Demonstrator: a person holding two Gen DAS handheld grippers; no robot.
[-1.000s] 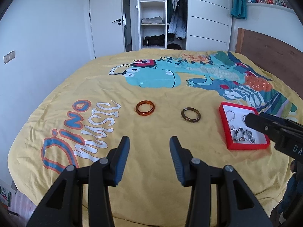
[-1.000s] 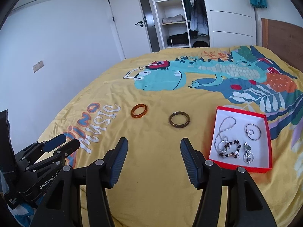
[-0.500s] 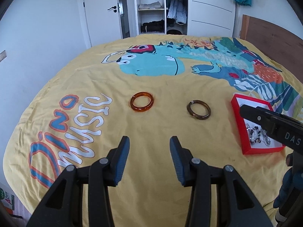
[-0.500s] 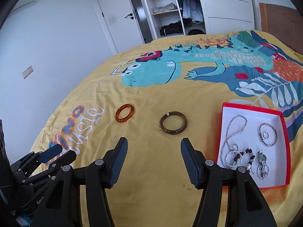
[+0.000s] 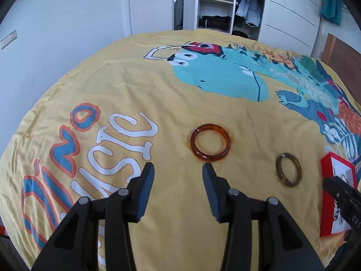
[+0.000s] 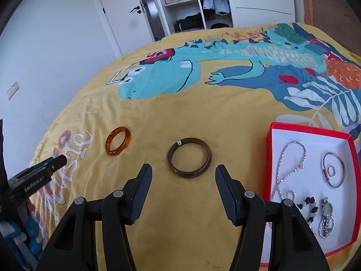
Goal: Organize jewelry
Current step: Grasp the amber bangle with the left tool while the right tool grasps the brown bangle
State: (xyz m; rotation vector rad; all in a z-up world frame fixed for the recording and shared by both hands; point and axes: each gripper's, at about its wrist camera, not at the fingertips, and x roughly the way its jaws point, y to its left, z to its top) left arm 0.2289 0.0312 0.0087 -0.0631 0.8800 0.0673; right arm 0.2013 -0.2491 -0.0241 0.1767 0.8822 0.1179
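An amber orange bangle (image 5: 210,143) lies flat on the yellow bedspread, just beyond and right of my open, empty left gripper (image 5: 178,169); it also shows in the right wrist view (image 6: 118,141). A dark brown bangle (image 6: 189,157) lies just ahead of my open, empty right gripper (image 6: 182,171); it also shows in the left wrist view (image 5: 289,169). A red box with a white inside (image 6: 311,133) sits right of the brown bangle and holds a silver chain, a silver bangle, a bead bracelet and a watch.
The bedspread (image 6: 203,113) has a blue dinosaur print and "Dino music" lettering. A wooden headboard (image 6: 327,6) is at the far right. A white wall, a door and an open wardrobe (image 5: 216,2) stand beyond the bed. The left gripper's tip (image 6: 54,161) shows at the left.
Both grippers have moved forward and lower toward the bed. The orange bangle is now close ahead of the left gripper, the brown bangle close ahead of the right. Both stay open.
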